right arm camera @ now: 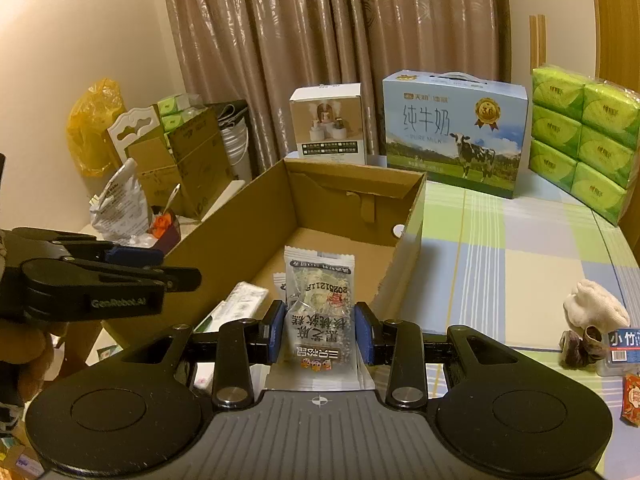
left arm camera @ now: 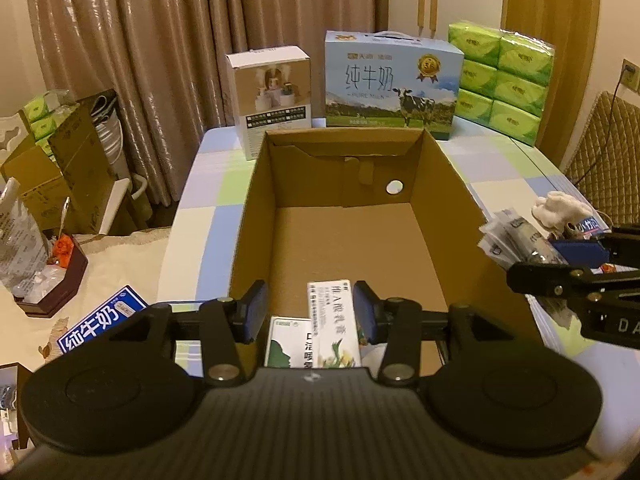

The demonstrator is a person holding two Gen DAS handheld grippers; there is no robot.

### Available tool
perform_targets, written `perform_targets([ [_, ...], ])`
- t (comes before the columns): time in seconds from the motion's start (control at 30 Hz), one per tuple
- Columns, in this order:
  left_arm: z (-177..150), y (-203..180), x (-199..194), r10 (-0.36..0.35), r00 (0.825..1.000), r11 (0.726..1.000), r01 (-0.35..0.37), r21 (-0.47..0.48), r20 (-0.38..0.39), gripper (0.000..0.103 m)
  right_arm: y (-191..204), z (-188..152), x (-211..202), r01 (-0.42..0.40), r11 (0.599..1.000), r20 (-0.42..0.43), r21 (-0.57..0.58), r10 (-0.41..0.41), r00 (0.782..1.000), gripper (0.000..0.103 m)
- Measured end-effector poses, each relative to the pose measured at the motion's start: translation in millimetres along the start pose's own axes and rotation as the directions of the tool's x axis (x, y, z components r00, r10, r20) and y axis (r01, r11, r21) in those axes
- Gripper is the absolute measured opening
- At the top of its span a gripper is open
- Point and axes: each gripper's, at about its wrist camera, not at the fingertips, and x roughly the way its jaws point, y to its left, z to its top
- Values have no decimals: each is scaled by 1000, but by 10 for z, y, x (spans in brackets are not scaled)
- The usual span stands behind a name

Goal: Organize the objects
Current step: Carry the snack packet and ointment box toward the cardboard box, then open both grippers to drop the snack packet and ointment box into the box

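An open cardboard box (left arm camera: 348,240) sits on the checked tablecloth; it also shows in the right wrist view (right arm camera: 352,216). My left gripper (left arm camera: 310,312) hangs open over the box's near end, above a white-green ointment carton (left arm camera: 332,324) and a green-white carton (left arm camera: 290,342) lying at the box's near end. My right gripper (right arm camera: 320,332) is shut on a clear snack packet (right arm camera: 320,312) with Chinese print, held over the box's near right corner. In the left wrist view it (left arm camera: 560,256) holds the packet (left arm camera: 516,240) at the right.
A milk carton case (left arm camera: 390,80), a white product box (left arm camera: 272,96) and green tissue packs (left arm camera: 504,76) stand behind the box. A white cloth (right arm camera: 596,308), small bottle and snack packets lie on the table at right. Cartons and bags crowd the left side.
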Motion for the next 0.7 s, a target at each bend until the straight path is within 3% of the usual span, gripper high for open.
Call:
perform_targets([
  [0.3, -16, 63, -151, 20, 1000, 1000, -20, -13, 24, 44, 15, 31, -3, -17, 1000, 26, 21, 16, 1000, 34],
  [0.37, -30, 79, -161, 22, 999, 999, -21, -24, 24, 45, 5, 53, 9, -33, 999, 52, 39, 30, 998, 50],
  [0.4, -42, 89, -165, 23, 999, 999, -23, -29, 23, 46, -8, 63, 0, -37, 998, 68, 51, 33, 997, 65],
  [0.7, -184, 56, -332, 29, 999, 998, -28, -58, 19, 52, -122, 18, -280, -29, 997, 97, 70, 22, 995, 68],
])
